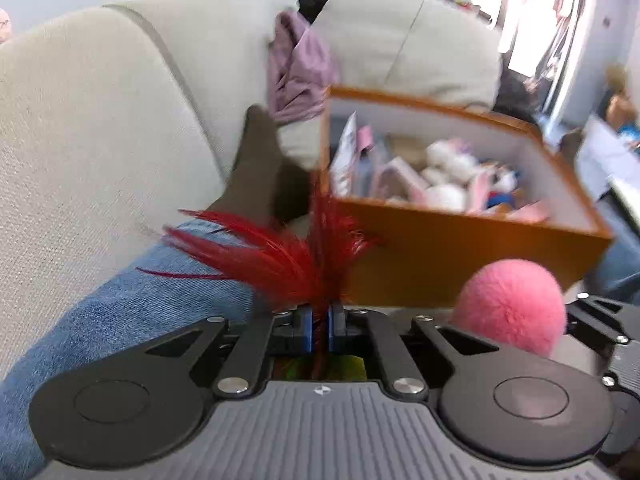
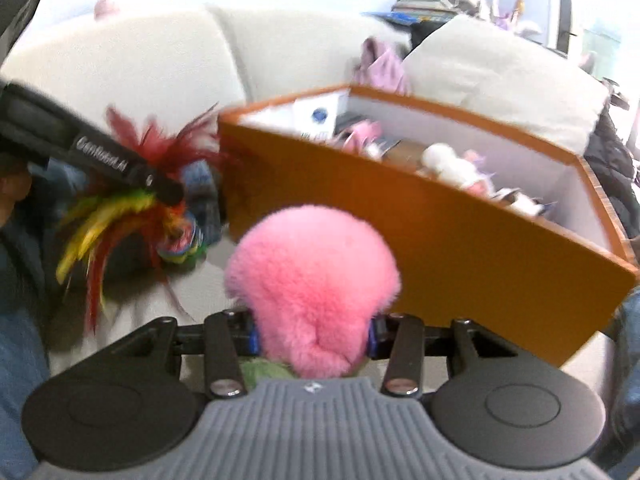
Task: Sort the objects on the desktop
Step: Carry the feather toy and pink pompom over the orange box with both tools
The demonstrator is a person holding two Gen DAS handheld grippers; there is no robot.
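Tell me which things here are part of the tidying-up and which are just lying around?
Part of the job:
- feather toy, pinched in the left gripper
- pink pompom, squeezed in the right gripper
- orange box, already holding small toys

Just lying about:
- sofa cushions
- purple cloth

The pompom (image 2: 312,284) is bright pink and fluffy. The feather toy (image 1: 288,256) shows dark red plumes in the left wrist view; in the right wrist view it also carries yellow, green and orange feathers. The box (image 2: 460,248) is orange outside and white inside, holding white and pale pink plush things. The sofa (image 1: 100,128) is cream, a cloth (image 1: 298,68) on it mauve. The trouser leg (image 1: 120,320) is blue denim.
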